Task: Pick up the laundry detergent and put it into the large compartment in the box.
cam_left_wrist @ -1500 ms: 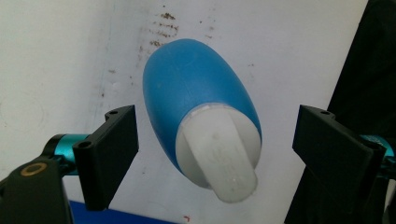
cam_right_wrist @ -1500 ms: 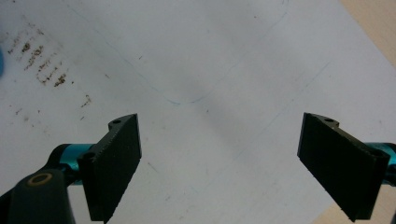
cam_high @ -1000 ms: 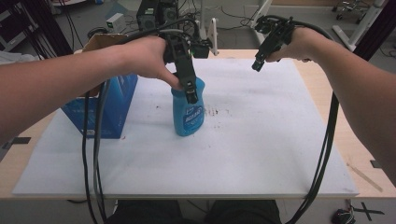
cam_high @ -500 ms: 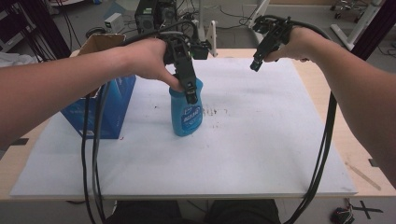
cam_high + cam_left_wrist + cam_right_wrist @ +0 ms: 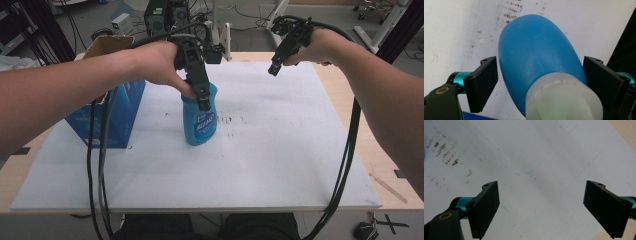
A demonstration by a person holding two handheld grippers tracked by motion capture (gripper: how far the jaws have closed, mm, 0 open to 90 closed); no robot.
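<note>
Two grippers are up over the worktop (image 5: 300,165). The left gripper (image 5: 201,92) sits down over the top of a blue bottle (image 5: 200,120), which stands upright left of centre on the white sheet; its fingers (image 5: 482,82) are spread either side of the bottle's shoulders, a gap showing on the left. The right gripper (image 5: 276,65) hangs above the far right of the sheet, fingers (image 5: 485,207) wide apart. A blue box (image 5: 122,112) stands just left of the bottle.

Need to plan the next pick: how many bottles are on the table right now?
1. A blue bottle stands upright on the white sheet, between the open jaws of the left gripper. The blue box beside it may hide more inside.
</note>
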